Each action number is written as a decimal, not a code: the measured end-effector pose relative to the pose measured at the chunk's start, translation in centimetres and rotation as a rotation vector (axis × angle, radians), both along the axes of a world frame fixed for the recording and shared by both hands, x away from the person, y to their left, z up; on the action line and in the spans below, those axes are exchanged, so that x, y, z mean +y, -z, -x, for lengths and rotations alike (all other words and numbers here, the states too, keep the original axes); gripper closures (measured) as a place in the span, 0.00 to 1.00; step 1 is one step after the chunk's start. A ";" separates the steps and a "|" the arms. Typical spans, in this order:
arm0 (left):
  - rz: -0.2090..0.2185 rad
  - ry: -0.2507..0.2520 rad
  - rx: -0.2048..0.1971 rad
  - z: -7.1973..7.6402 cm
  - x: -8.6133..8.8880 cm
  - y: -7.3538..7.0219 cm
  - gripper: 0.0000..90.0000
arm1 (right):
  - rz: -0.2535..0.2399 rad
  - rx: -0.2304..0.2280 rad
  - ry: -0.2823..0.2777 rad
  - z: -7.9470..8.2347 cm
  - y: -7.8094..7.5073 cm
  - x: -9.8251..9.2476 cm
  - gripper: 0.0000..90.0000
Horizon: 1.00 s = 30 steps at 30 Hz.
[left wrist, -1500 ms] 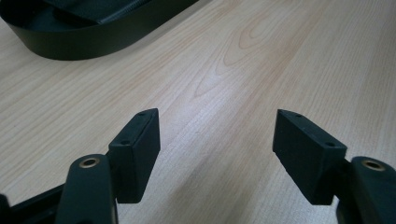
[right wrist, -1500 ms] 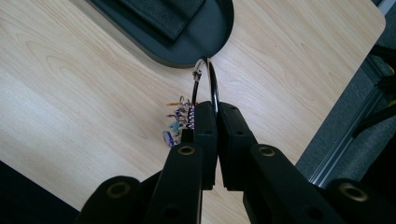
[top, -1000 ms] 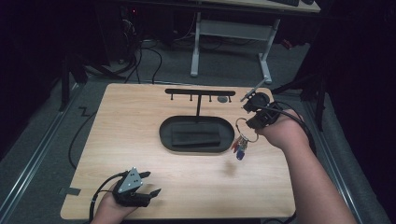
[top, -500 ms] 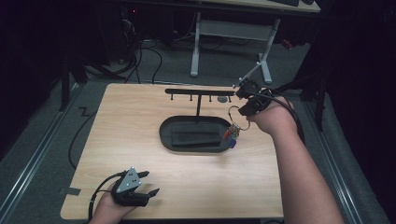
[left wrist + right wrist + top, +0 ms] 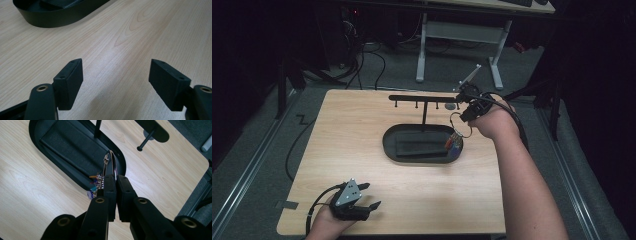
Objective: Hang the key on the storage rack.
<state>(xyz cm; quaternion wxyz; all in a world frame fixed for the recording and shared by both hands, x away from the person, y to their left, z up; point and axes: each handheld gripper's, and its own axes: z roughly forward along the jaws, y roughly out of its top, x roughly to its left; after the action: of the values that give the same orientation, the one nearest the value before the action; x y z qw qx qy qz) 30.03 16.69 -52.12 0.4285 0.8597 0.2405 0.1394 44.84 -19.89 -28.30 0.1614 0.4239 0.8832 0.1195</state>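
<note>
Keys on a metal ring [image 5: 456, 131] were the thing being worked, and the scene is taken from the left of the high view to its right. At the lower left of that frame the left gripper [image 5: 368, 196] was held just above the wooden table [image 5: 357, 125], near its front edge; in the left gripper view its jaws stood wide apart with nothing between them, only bare wood below and the black oval tray [image 5: 50, 20] at the upper left. At the centre of the high view the tray [image 5: 388, 145] was seen with a dark flat pad lying in it, and behind it a black hook rack [image 5: 422, 98] rose on a thin post. At the right of the frame the right gripper [image 5: 468, 111] was clamped tight on the ring, with the coloured keys hanging below it over the tray's right end. In the right gripper view the ring [image 5: 113, 165] was pinched edge-on between the closed jaws and stood out past their tips, its plane in line with them. The rack's bar [image 5: 152, 130] and one of its pegs lay at the upper right of that view, beyond the ring. The right hand was judged far the nearer to the rack; hanging the ring would call for its open loop to be brought over a peg.
</note>
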 end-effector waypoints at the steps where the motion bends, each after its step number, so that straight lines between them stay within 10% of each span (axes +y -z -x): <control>1: 0.000 -0.001 0.000 0.0 0.0 0.1 0.31 | 0.001 0.001 0.000 0.0 0.1 0.1 0.97; 30: -0.016 0.011 0.001 0.1 -0.2 0.3 0.31 | -0.021 -0.036 0.083 -4.8 2.3 -0.9 0.97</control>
<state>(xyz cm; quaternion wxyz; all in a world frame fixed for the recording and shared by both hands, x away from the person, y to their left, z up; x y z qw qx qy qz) 29.97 16.51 -52.44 0.4223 0.8645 0.2348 0.1384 49.61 -20.77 -30.58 0.1778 0.4594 0.8605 0.1297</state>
